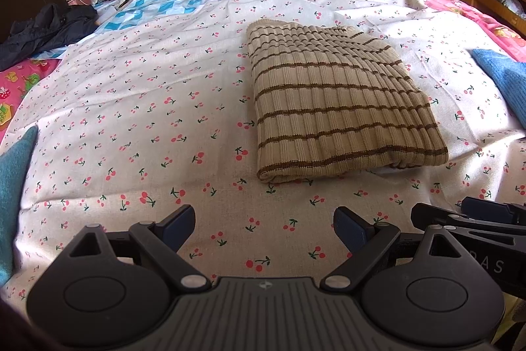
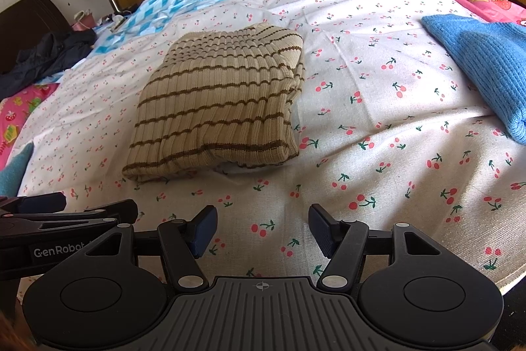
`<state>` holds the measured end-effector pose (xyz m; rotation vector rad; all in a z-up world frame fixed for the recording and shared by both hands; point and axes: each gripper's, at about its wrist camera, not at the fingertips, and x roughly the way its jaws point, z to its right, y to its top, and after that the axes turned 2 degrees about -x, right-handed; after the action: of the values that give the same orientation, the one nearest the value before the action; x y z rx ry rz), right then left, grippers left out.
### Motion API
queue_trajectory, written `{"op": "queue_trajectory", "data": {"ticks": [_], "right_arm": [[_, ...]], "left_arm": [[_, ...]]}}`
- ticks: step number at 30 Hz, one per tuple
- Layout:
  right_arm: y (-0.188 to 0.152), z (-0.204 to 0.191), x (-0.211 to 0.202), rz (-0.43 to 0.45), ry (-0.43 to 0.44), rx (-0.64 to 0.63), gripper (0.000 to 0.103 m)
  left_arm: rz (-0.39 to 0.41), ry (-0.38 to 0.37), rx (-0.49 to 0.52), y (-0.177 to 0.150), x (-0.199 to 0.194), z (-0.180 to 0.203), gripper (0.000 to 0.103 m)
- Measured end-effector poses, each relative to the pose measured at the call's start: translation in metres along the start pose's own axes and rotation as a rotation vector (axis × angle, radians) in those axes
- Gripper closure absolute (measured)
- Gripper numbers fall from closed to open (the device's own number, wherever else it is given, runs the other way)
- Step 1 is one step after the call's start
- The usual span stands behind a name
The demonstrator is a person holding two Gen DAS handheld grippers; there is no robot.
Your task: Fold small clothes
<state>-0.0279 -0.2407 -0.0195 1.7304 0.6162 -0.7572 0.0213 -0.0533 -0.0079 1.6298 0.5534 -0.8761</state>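
Left wrist: folded sweater (image 1: 338, 101) mid-sheet (image 1: 131, 120); bare cloth around every edge

Beige ribbed sweater (image 1: 335, 101) with thin brown stripes, folded into a thick rectangle, lying flat on the bed, blue knit sweater (image 2: 483, 64) alongside, well apart

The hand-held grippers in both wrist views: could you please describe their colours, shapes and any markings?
The left hand-held gripper and right hand-held gripper look alike: matte black bodies with a ribbed grey centre plate, two round black discs, silver pivot pins on angled linkage arms, and dark blue ribbed finger pads. White "GenRobot" lettering marks the side of the left one in the right wrist view.
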Motion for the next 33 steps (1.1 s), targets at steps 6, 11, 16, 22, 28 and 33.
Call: {"op": "queue_trajectory", "data": {"ticks": [6,11,16,22,28,33], "right_arm": [[-0.0001,-0.0002,0.0004,-0.001,0.000,0.001,0.041],[-0.0004,0.0001,0.0003,-0.002,0.000,0.001,0.041],[-0.0006,0.0000,0.0004,0.001,0.000,0.002,0.041],[-0.0006,0.0002,0.0003,0.000,0.001,0.002,0.041],[-0.0006,0.0003,0.0003,0.000,0.000,0.002,0.041],[-0.0007,0.0002,0.0003,0.000,0.000,0.002,0.041]], "left_arm": [[-0.014,-0.008,-0.012,0.0006,0.0015,-0.0014,0.009],[-0.016,-0.008,-0.014,0.0011,0.0017,-0.0011,0.009],[-0.016,-0.007,-0.013,0.0016,0.0020,-0.0007,0.009],[-0.017,-0.006,-0.015,0.0019,0.0020,-0.0005,0.009],[-0.019,-0.007,-0.019,0.0022,0.0024,-0.0011,0.009],[-0.019,-0.007,-0.018,0.0023,0.0025,-0.0011,0.009]]}}
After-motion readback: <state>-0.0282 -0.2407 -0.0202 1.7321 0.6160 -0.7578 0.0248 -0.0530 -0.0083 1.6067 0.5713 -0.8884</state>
